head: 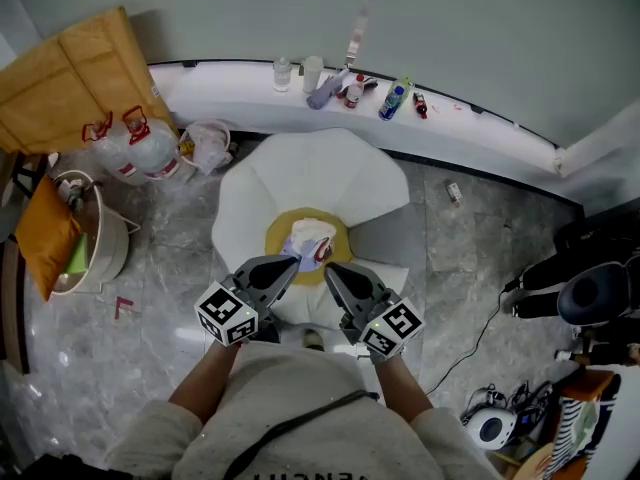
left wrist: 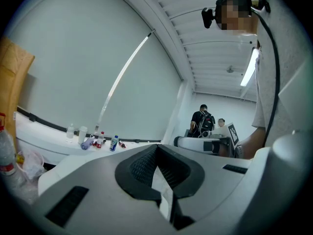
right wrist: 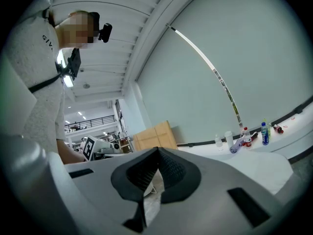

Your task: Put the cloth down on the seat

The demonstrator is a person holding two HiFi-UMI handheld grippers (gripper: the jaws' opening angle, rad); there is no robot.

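A person stands over a white seat (head: 305, 173), a gripper in each hand, both pointing away from the body towards a long white ledge (head: 480, 133). The left gripper (head: 291, 264) and the right gripper (head: 331, 267) sit close side by side, each with its jaws closed on an edge of a small white cloth (head: 311, 240) (it carries red and blue marks). The cloth bunches between the two tips, directly over the round yellow pad (head: 277, 234) at the seat's centre; whether it touches the pad cannot be told from above. Seen along the left gripper (left wrist: 157, 152), pale cloth (left wrist: 161, 181) shows pinched between the dark ribbed pads. The right gripper (right wrist: 157, 153) shows the same, a fold of cloth (right wrist: 152, 194) trailing below its pads. Bottles (head: 392, 101) line the ledge, and two water jugs (head: 138, 145) stand on the floor to the left.
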